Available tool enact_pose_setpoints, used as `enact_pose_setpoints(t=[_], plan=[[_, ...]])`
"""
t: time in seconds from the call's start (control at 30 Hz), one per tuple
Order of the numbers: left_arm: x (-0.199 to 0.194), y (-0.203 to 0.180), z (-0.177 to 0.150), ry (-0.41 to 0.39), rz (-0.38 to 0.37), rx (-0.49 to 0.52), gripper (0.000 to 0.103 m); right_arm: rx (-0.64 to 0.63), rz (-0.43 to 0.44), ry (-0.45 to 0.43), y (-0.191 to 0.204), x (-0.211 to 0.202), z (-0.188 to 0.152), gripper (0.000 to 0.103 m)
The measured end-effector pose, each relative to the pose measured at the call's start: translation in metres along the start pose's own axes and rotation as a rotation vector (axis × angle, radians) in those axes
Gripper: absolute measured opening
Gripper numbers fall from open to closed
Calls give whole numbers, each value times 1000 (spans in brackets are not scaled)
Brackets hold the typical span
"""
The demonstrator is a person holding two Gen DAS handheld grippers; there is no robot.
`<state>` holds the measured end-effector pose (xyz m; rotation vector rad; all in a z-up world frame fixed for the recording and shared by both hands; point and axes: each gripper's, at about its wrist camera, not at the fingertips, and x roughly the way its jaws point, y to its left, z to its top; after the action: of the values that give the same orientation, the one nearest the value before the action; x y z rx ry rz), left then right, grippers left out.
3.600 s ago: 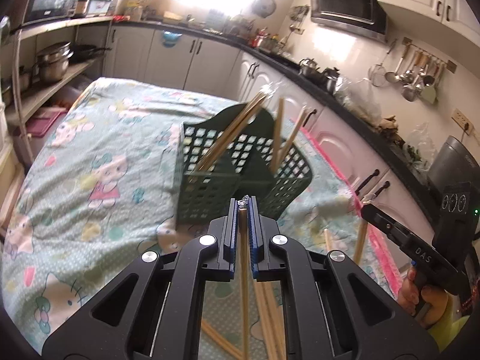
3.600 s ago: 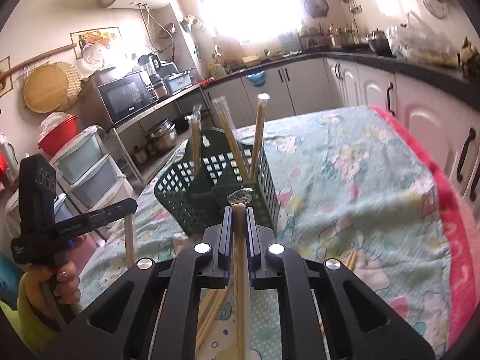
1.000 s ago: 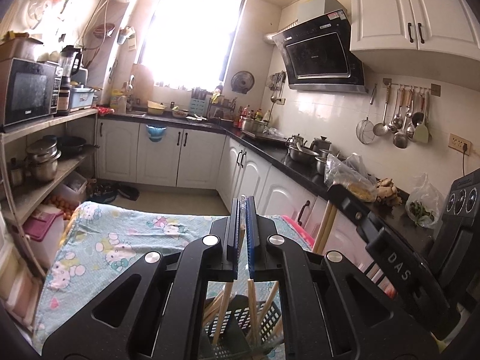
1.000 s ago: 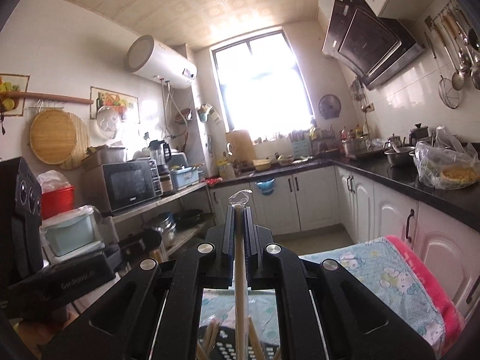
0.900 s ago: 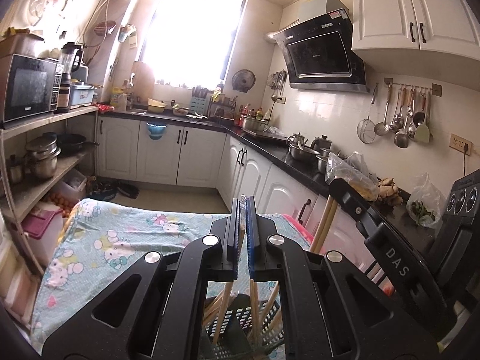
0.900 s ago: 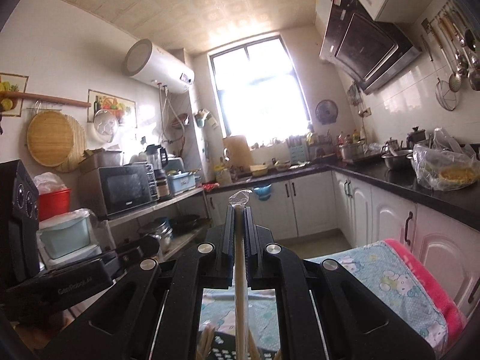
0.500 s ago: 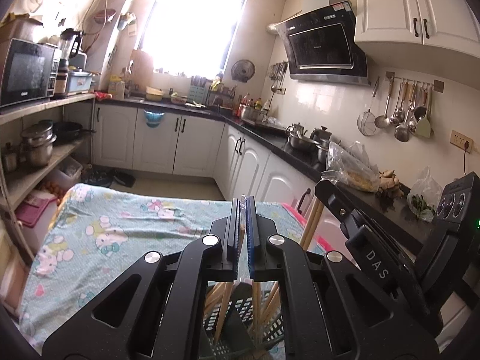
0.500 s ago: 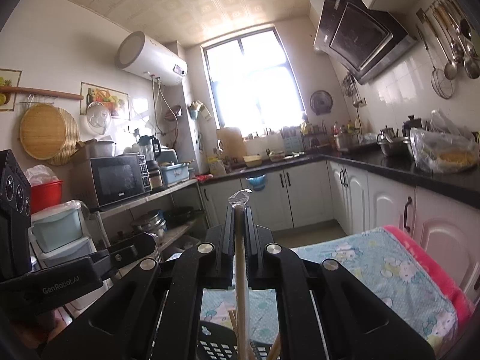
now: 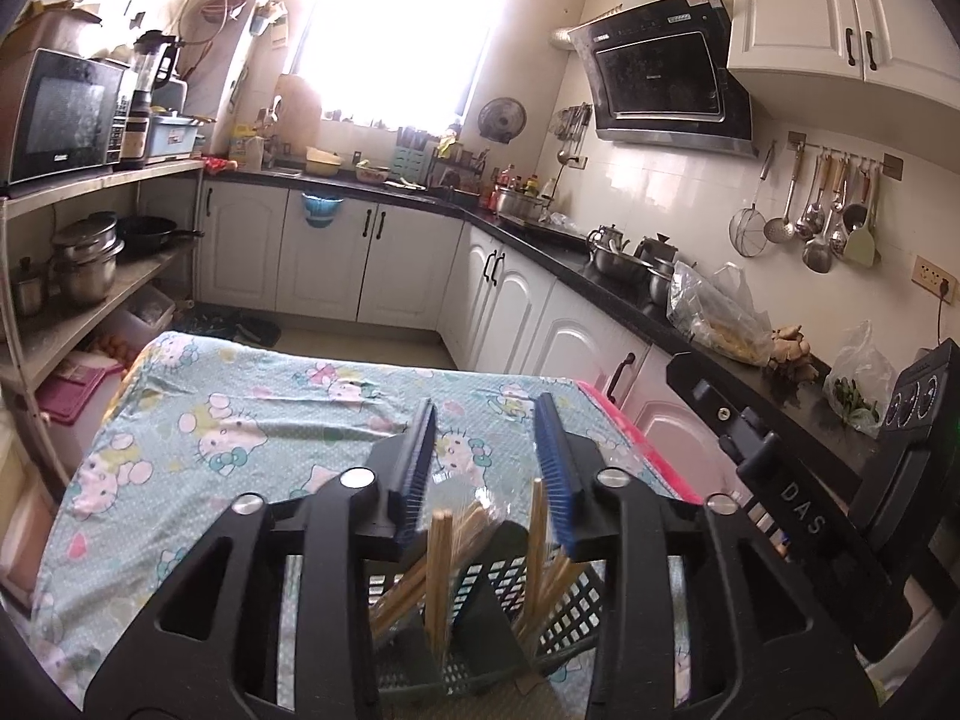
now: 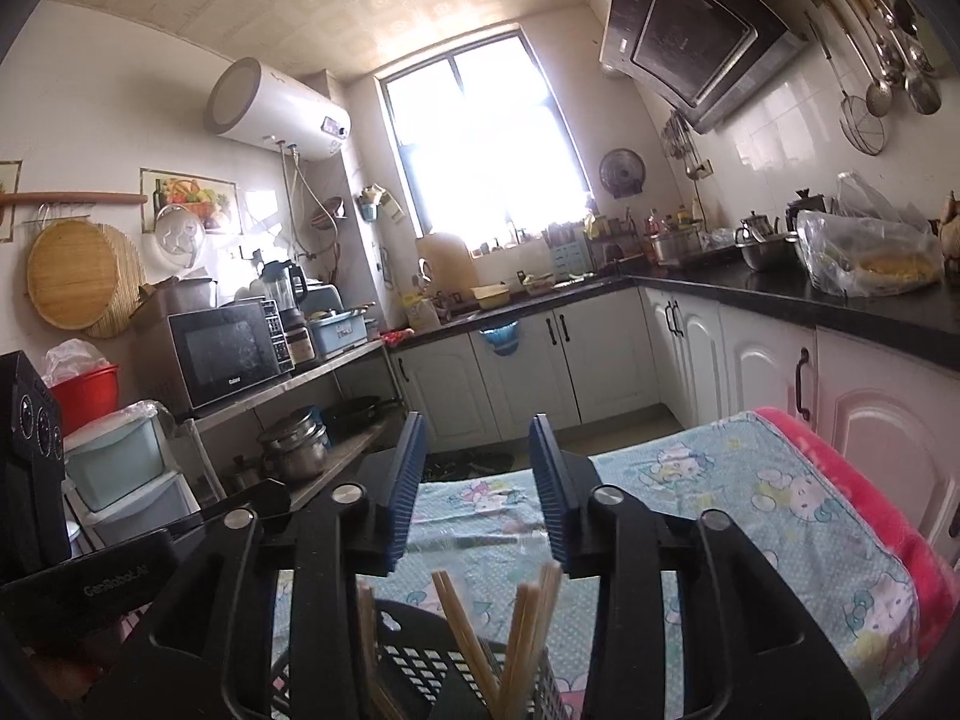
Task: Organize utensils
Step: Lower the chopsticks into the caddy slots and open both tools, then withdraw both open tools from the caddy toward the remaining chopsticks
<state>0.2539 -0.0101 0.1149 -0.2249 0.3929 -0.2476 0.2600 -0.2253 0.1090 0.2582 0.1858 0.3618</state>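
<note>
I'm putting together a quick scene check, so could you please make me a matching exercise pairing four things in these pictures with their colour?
Things:
1. utensil basket
2. chopsticks
3. tablecloth
4. pads of the left tool

Colours:
A. blue
B. pale wood
C. dark green
D. light teal with cartoon cats

Pairs: 1-C, 2-B, 3-D, 4-A
</note>
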Motion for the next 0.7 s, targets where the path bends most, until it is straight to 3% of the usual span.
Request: enact_pose_setpoints(t=[0.07,0.13,0.27,0.57,0.7], plan=[[-3,1,-2,1,5,-4,44,10,-3,7,-3,-3,-1,38],[-6,1,-4,1,9,-4,49,15,-6,14,-5,-5,-2,40],[-12,2,-7,-1,17,-11,70,14,-15,38,-6,-10,-3,45],[-31,15,-16,3,34,-61,92,12,-34,96,-3,-18,-10,52],[-39,22,-23,13,41,-90,92,14,-45,129,-4,-24,-15,54]])
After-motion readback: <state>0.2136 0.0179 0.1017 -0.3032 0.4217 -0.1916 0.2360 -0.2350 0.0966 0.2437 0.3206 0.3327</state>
